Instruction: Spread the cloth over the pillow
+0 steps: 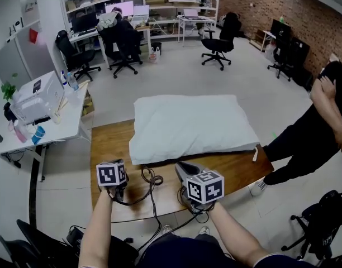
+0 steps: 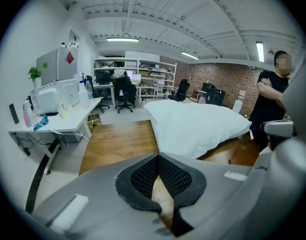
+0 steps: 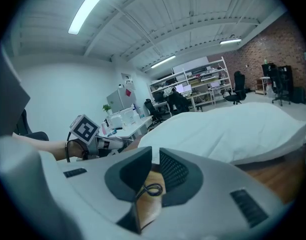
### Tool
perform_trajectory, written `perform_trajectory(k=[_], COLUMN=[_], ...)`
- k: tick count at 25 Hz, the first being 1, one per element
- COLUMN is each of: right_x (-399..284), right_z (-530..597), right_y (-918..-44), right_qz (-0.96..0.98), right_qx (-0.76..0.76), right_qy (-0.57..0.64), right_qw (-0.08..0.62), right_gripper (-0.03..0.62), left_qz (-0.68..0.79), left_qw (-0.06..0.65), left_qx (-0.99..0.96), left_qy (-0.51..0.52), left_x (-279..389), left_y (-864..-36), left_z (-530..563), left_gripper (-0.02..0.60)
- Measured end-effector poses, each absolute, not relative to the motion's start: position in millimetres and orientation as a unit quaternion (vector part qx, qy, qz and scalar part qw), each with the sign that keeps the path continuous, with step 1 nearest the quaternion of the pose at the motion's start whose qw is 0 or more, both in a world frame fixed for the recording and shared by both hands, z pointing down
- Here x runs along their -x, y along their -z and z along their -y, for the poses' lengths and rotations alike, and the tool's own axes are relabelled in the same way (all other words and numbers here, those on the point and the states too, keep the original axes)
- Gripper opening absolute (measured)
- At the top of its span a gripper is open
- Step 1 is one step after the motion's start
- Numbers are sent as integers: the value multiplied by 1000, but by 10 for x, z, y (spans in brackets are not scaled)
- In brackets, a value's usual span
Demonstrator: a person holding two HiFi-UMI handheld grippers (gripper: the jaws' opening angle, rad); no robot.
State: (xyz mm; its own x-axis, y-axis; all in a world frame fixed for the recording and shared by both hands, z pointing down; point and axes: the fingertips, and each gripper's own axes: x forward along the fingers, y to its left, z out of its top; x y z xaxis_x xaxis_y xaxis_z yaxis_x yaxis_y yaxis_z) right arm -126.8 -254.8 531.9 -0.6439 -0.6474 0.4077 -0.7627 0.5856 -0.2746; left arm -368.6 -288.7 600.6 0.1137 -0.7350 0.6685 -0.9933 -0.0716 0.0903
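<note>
Both my forearms come in from the bottom of the head view, with the grippers side by side over the near edge of the wooden table [image 1: 107, 141]. Both point away from me at the pillow [image 1: 188, 127] and are tipped down a bit. My left gripper [image 2: 158, 159] is pinched fully closed with nothing in it, you just see table through the notch behind the tips. My right gripper [image 3: 155, 156] has only a thin slit between the pads and is empty too. The loop of black cable [image 1: 150, 184] you can see through the slit is lying on the table.

The pillow sits flat on the far part of the table, well apart from both grippers. Its long side runs left to right across my view, a touch skewed, and the near right corner has a little white tag [image 1: 255, 153] hanging off it. It's all white, puffy and soft, with light wrinkles. Honestly I can't tell where cloth ends and pillow begins. A person [image 1: 322, 121] stands off the table's right end.
</note>
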Motion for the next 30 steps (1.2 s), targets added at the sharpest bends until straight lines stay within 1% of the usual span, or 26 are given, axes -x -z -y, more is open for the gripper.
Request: perform_trajectory(k=[5, 10, 19, 27, 28, 29, 30], right_x=[1108, 1012, 521, 78, 18, -38, -86], right_z=[2530, 2586, 2604, 2551, 2547, 2539, 2525], right_y=[-5257, -5129, -4872, -4272, -4178, -4090, -4009], right_qz=[879, 879, 874, 873, 872, 871, 872], right_qx=[-406, -414, -440, -465, -470, -474, -475], right_qy=[-211, -198, -173, -128, -119, -110, -103], right_qw=[132, 128, 114, 73, 67, 63, 58], right_gripper=[40, 40, 40, 40, 31, 6, 6], left_qz=[614, 603, 569, 534, 528, 522, 516], left_qw=[271, 250, 216, 165, 162, 160, 157], left_qx=[-707, -729, -774, -820, -825, -831, -836], left_qy=[-224, -206, -175, -125, -117, -109, -102], left_x=[3432, 3138, 2323, 1488, 1381, 1273, 1166], left_y=[-5972, -5787, -5326, -4497, -4389, -4283, -4183], left_z=[2808, 2867, 2893, 2827, 2806, 2782, 2756], left_gripper=[6, 6, 6, 6, 6, 6, 6])
